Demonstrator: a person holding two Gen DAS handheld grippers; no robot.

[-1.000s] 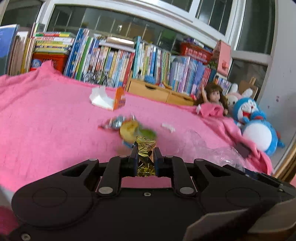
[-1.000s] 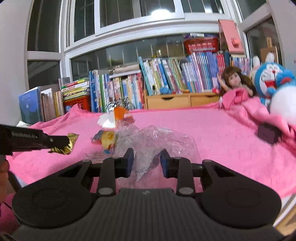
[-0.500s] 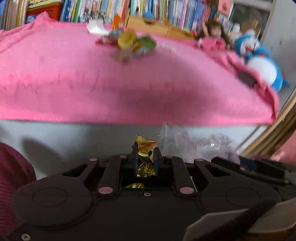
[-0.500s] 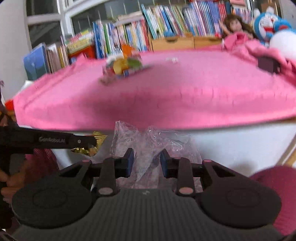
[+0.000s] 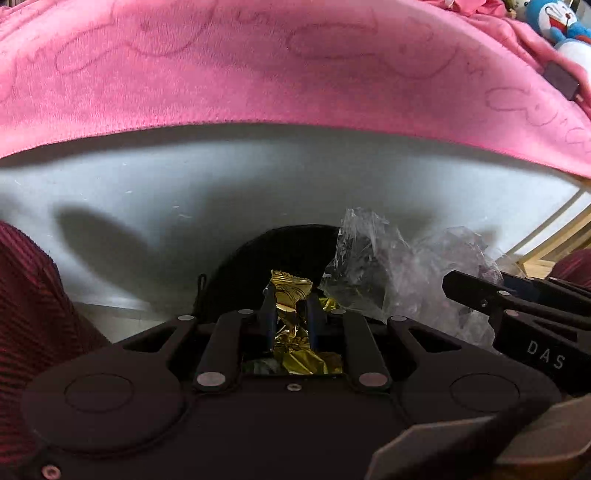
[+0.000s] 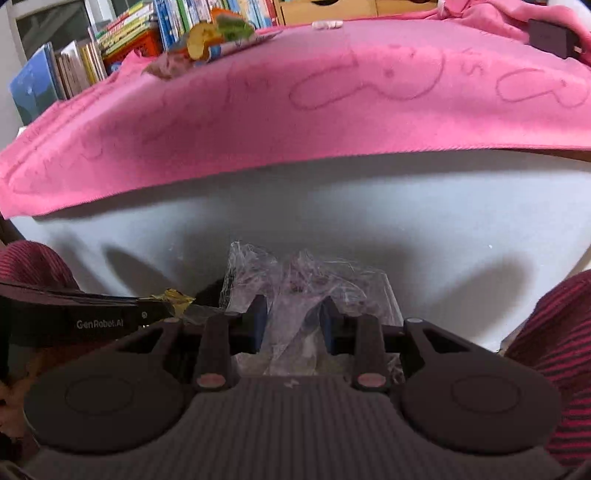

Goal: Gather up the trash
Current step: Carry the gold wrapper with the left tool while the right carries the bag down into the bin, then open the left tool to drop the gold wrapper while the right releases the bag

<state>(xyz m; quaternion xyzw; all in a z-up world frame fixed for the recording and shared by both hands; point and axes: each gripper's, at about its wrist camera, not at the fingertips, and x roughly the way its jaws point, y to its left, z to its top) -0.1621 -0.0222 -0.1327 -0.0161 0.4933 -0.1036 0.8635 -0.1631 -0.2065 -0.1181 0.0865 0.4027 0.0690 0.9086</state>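
Where books line: pink blanket

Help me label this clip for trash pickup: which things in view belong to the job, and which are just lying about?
Part of the job:
- gold wrapper, pinched in the left gripper
- clear plastic bag, held in the right gripper
- pile of wrappers on the pink blanket

Just lying about:
- books
- blue plush toy
- small black box
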